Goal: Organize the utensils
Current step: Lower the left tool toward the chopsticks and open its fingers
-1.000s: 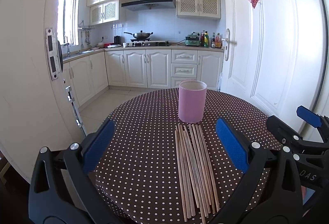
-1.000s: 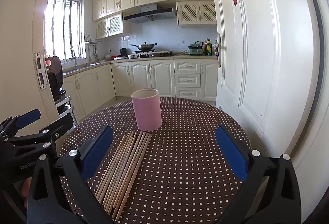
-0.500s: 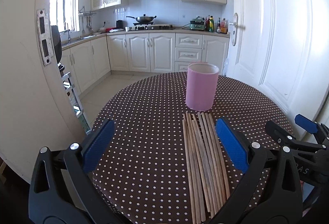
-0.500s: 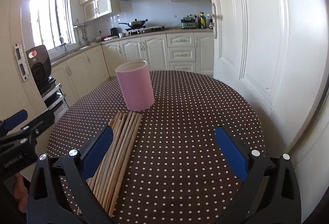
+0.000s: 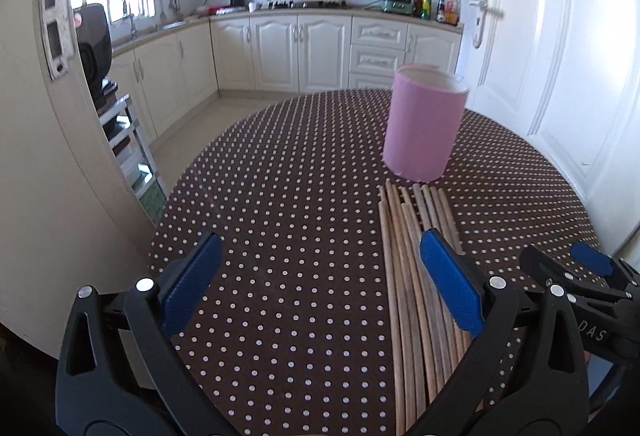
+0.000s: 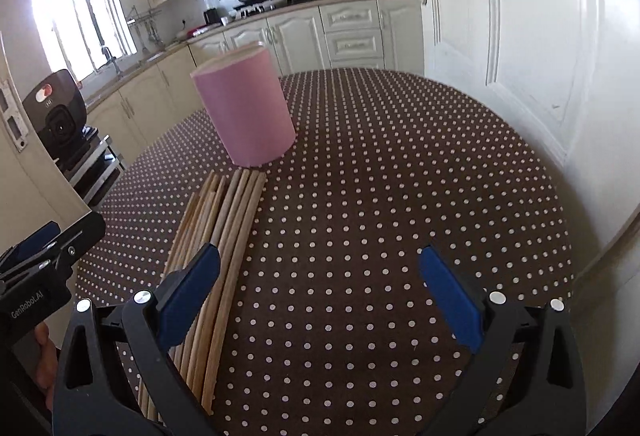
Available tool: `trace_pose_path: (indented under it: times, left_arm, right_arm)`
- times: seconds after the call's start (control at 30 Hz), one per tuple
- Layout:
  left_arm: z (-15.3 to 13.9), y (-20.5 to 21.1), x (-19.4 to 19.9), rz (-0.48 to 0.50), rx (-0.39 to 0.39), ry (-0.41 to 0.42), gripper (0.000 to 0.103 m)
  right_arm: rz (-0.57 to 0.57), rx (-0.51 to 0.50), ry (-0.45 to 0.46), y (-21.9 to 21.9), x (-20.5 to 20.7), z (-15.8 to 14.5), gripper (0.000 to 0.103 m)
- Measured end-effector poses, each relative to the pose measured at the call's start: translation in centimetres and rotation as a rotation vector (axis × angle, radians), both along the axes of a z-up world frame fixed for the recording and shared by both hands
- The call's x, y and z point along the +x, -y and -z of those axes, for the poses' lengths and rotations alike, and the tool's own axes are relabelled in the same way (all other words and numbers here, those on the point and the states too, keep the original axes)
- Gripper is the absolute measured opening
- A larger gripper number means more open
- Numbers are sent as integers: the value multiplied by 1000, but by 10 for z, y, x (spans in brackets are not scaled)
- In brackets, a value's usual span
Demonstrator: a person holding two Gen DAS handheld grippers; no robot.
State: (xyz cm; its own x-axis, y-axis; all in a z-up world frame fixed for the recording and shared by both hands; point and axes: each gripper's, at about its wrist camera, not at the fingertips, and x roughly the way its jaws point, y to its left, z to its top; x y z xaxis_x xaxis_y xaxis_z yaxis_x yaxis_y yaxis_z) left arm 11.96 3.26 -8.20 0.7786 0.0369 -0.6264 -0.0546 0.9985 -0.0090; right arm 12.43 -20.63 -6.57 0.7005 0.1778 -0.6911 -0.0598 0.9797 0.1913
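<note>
Several wooden chopsticks [image 5: 404, 256] lie side by side on the polka-dot table [image 5: 280, 195], pointing at a pink cylindrical holder [image 5: 420, 123] that stands upright just beyond them. My left gripper [image 5: 320, 284] is open and empty above the table, its right finger over the chopsticks. In the right wrist view the chopsticks [image 6: 224, 228] lie at lower left and the holder [image 6: 246, 107] stands behind them. My right gripper [image 6: 318, 296] is open and empty, its left finger over the chopsticks. Each gripper shows at the edge of the other's view.
The round table's far edge faces white kitchen cabinets [image 5: 304, 51]. A white door [image 6: 500, 35] stands close on the right. A white door edge [image 5: 48, 115] and a black camera on a rack [image 6: 60, 123] stand to the left.
Both grippers have moved forward and down toward the table. The chopsticks and holder look larger and closer. Both grippers stay open.
</note>
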Motion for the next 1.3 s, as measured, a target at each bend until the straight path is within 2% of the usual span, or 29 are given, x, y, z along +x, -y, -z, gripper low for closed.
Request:
trace_pose_path:
  times: [0.23, 0.4, 0.73, 1.03, 1.13, 1.23, 1.3]
  left_arm:
    - [21, 0, 18, 4, -22, -90, 97]
    - [33, 3, 29, 15, -21, -148, 97]
    - [50, 7, 38, 13, -18, -219, 97]
    - [54, -1, 42, -15, -48, -227, 97]
    - [54, 3, 43, -10, -27, -231, 97]
    - [55, 11, 46, -19, 34, -234, 97]
    - [54, 13, 48, -11, 40, -233, 97]
  right_arm:
    - [-30, -36, -30, -11, 12, 10, 96]
    - [-30, -23, -54, -11, 18, 16, 96]
    - [-48, -24, -71, -16, 21, 23, 96]
    - [-55, -18, -65, -17, 17, 23, 96]
    - [-52, -16, -65, -17, 16, 24, 96]
    - [-57, -15, -61, -18, 16, 23, 96]
    - [-73, -14, -51, -20, 16, 21, 96]
